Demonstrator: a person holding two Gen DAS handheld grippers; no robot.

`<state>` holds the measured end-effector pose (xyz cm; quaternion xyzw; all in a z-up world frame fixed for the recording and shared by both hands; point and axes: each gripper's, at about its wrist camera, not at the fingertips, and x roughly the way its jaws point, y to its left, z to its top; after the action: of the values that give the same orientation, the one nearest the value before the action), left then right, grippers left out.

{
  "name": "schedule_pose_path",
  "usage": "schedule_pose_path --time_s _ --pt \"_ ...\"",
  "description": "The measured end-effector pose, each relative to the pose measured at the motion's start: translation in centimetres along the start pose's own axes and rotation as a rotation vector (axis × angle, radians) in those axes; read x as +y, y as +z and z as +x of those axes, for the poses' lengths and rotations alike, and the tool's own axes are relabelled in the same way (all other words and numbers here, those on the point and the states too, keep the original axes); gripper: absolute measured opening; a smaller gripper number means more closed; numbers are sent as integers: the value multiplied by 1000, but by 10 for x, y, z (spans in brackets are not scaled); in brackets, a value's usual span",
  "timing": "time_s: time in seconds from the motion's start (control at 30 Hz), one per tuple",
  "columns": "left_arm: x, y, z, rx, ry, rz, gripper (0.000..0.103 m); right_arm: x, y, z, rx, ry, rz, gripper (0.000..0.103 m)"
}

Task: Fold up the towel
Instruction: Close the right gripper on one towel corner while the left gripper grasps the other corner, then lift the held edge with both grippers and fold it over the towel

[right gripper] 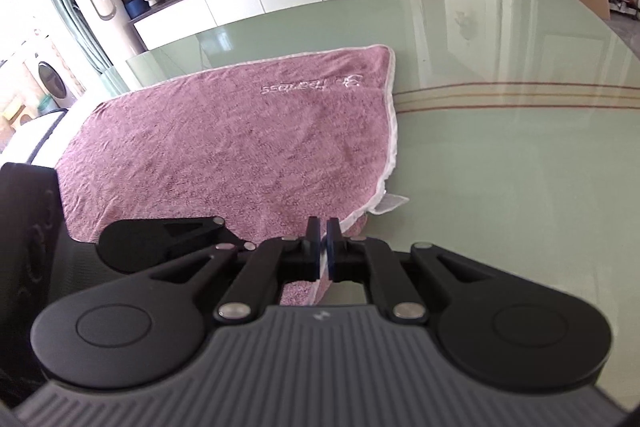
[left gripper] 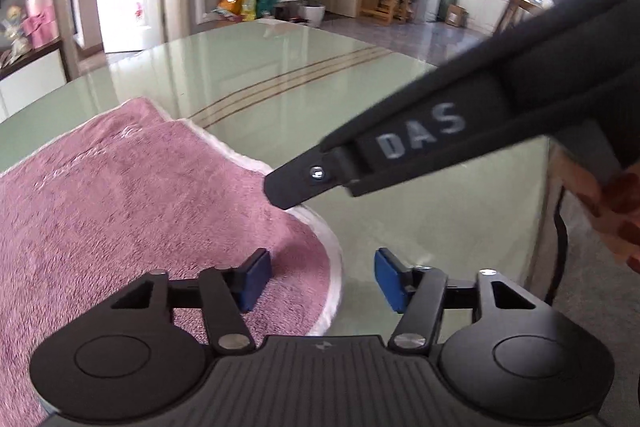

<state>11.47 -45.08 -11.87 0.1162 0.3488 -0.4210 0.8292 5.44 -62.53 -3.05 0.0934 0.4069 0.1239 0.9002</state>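
We saw the pink towel (right gripper: 236,143) lying on the pale green glass bench (right gripper: 520,167), spread mostly flat with its white-trimmed edge running along the side nearest the open glass. Embroidered lettering showed near its far corner in the right wrist view.

Our left hand-held gripper (left gripper: 323,277) hovered over the near edge of the towel with its blue pads (left gripper: 256,277) spread well apart; one pad sat above the pink cloth and the other above bare glass, and nothing lay between them.

Our right hand-held gripper (right gripper: 323,239) had its jaws pressed together on the towel's near corner, where the white trim (right gripper: 390,203) bunched up and a strip of pink cloth hung down behind the pads. From the left wrist view, that same gripper reached in from the right as a long black body marked "DAS", its tip meeting the towel's white edge.

A hand (left gripper: 612,211) showed at the right rim of the left wrist view, beside the bench's edge. Brown stripes (right gripper: 520,99) ran across the glass beyond the towel.
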Motion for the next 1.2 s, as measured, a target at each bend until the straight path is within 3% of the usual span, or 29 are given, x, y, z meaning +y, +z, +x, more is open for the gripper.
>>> schedule_pose_path --time_s 0.13,0.4,0.67,0.77,0.9,0.97,1.2 --pt "12 -2 -4 -11 -29 -110 16 -3 -1 0 3 17 -6 4" --pt "20 -3 -12 -8 -27 -151 11 -2 22 16 10 -26 -61 5" --pt "19 0 -17 14 -37 -142 3 -19 83 61 42 -136 -93 7" --pt "16 0 -18 11 -26 -116 3 -25 102 83 53 -162 -91 17" --pt "12 0 -19 10 -9 -96 3 -27 129 117 50 -175 -79 21" --pt "11 0 -19 8 -2 -98 3 -27 139 133 56 -170 -74 31" --pt "6 -2 -21 -1 21 -107 3 -34 165 191 96 -224 -46 33"
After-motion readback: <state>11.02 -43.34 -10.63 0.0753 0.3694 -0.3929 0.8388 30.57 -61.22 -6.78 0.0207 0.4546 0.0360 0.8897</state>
